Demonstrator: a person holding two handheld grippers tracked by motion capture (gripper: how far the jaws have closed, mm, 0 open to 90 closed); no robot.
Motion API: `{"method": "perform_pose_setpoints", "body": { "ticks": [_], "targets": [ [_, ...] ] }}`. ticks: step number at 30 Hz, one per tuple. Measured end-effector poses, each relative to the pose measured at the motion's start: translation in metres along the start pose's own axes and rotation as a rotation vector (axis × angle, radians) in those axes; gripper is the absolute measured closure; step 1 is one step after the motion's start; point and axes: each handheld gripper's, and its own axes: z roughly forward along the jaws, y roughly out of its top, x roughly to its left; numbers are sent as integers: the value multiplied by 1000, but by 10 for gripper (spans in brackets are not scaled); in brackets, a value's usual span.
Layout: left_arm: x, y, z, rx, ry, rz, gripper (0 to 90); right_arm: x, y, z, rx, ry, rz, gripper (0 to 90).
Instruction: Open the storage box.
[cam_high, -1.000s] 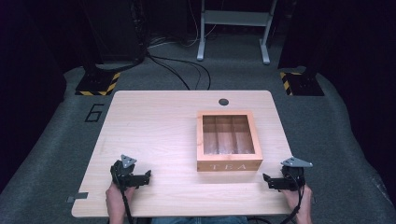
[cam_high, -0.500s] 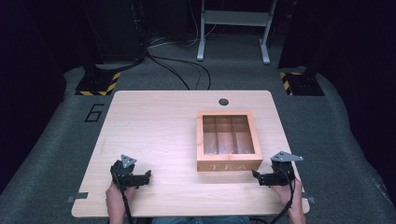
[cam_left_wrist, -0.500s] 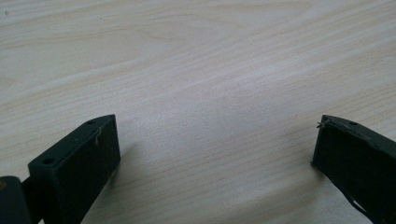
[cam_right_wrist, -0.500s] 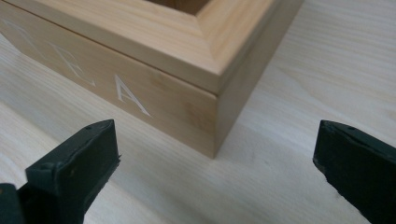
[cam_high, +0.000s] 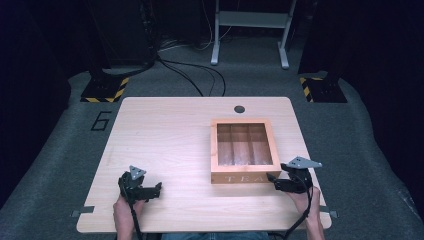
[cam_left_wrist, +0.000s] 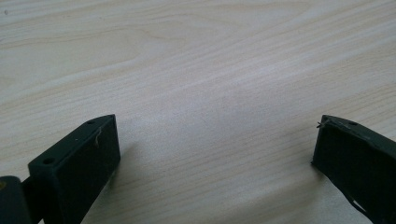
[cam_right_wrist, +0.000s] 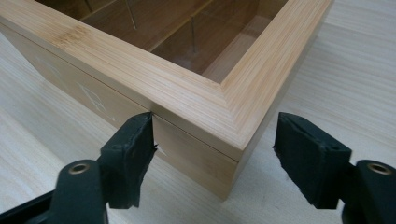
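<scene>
Two hand-held grippers work a pale wooden table (cam_high: 170, 135), and one wooden tea box (cam_high: 242, 150) sits right of centre, its glass-paned lid shut over three empty compartments and the letters TEA on its near face. At about four o'clock from the table's middle, the right gripper (cam_high: 272, 178) has its jaws spread wide around the box's near right corner (cam_right_wrist: 232, 154). One black pad (cam_right_wrist: 128, 158) rests against the lettered front just below the seam where lid meets base; the other (cam_right_wrist: 310, 156) stands clear of the side wall, gripping nothing yet. That placement at the seam suggests the lid is about to be lifted or the box steadied, though neither is certain. At about seven o'clock, well apart from the box, the left gripper (cam_high: 159, 187) lies low over bare tabletop, its jaws wide open and empty, apparently parked in reserve while the other hand takes the lead.
</scene>
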Motion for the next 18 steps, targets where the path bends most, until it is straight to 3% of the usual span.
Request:
{"method": "perform_pose_setpoints", "body": {
  "ticks": [8, 18],
  "targets": [
    [0, 0, 0, 0, 1, 2, 4, -1, -3, -4, -11, 18, 5, 400],
    [0, 0, 0, -1, 1, 1, 4, 0, -7, -7, -54, -3, -9, 454]
  ]
}}
